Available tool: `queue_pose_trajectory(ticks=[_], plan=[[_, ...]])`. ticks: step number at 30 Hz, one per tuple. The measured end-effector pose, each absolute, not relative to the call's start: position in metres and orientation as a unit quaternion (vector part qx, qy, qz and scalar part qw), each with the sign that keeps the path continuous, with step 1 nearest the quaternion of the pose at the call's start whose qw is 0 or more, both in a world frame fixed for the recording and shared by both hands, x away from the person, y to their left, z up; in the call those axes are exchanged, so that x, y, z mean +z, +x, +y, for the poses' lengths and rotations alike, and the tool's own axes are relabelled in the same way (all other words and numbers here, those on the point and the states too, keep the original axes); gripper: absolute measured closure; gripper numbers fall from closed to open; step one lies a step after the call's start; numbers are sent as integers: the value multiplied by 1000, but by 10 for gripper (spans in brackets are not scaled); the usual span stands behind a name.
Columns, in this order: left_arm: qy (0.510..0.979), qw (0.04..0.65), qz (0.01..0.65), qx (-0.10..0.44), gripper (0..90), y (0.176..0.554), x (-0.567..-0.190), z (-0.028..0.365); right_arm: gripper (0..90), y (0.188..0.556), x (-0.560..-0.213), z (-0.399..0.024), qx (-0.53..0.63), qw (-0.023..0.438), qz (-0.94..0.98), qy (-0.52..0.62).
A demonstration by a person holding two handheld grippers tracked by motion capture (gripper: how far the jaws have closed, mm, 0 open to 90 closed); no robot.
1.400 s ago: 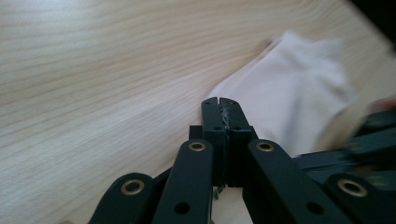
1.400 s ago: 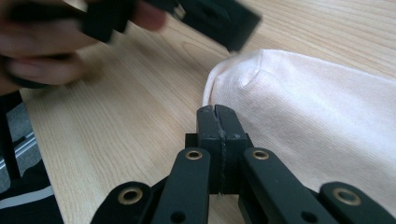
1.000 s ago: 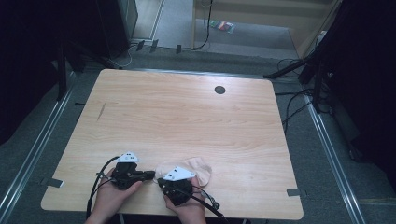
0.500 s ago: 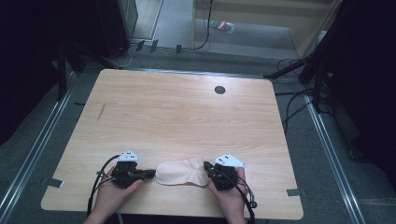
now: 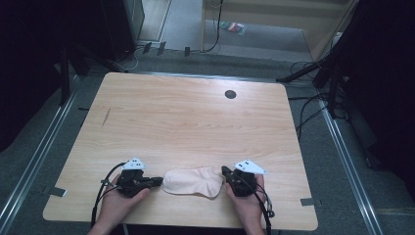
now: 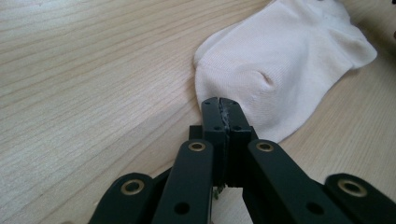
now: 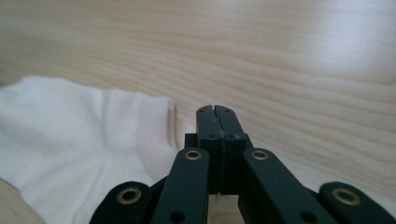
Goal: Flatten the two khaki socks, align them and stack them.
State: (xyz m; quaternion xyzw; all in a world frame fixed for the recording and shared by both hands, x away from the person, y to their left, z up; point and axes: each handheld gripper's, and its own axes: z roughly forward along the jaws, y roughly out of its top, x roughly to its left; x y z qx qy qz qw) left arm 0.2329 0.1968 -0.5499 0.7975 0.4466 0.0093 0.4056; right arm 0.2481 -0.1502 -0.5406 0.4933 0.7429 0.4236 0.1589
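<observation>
Since the frame a second earlier, your right gripper (image 5: 226,172) had swung away from beside your left one, out to the right end of the sock (image 5: 192,181), and the sock, bunched under that gripper before, was now spread flat between the two tools. From half a second earlier little had changed.

The pale, cream-coloured sock lay on the light wooden table (image 5: 195,122) near its front edge, lengthwise between your hands. Your left gripper (image 5: 157,181) pointed right toward one rounded end of it, and your left hand (image 5: 117,200) gripped the tool from below. In the left gripper view the two black jaws were pressed together tip to tip, with no gap showing, and the left gripper's tips (image 6: 223,103) sat right at the sock's (image 6: 285,60) near edge; you could not tell from the pictures whether any fabric was caught between them.

Your right hand (image 5: 247,203) held the other tool at the sock's opposite end, its jaws pointing left. In the right gripper view the jaws were likewise closed flat against each other, and the right gripper's tips (image 7: 215,112) stood just beside the ribbed cuff of the sock (image 7: 70,135), over bare wood, with nothing held.

A small dark round grommet (image 5: 230,94) sat in the table's far side, well apart from everything else.
</observation>
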Motion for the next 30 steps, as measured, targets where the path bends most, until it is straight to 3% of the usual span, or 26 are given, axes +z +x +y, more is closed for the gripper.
queue_pose_trajectory(ticks=[6, 8, 9, 14, 17, 19, 20, 23, 30], plan=[[784, 436, 441, 15, 900, 231, -545, 201, 900, 249, -532, -165, 441, 173, 726, 499], [778, 447, 441, 25, 876, 230, -542, 205, 807, 250, -528, -178, 453, 181, 715, 501], [775, 453, 440, 30, 876, 230, -541, 208, 807, 250, -528, -178, 453, 181, 715, 501], [759, 479, 439, 50, 747, 230, -535, 220, 534, 251, -523, -199, 464, 204, 707, 493], [746, 495, 441, 66, 677, 230, -531, 228, 443, 250, -523, -211, 458, 215, 705, 497], [738, 502, 445, 78, 556, 230, -528, 234, 408, 250, -525, -225, 459, 208, 701, 505], [733, 503, 451, 82, 556, 231, -527, 236, 408, 250, -525, -225, 459, 208, 701, 505], [717, 511, 463, 102, 420, 231, -525, 247, 345, 249, -526, -239, 460, 211, 696, 510], [702, 508, 481, 135, 258, 230, -526, 275, 240, 246, -527, -262, 456, 222, 688, 519]])
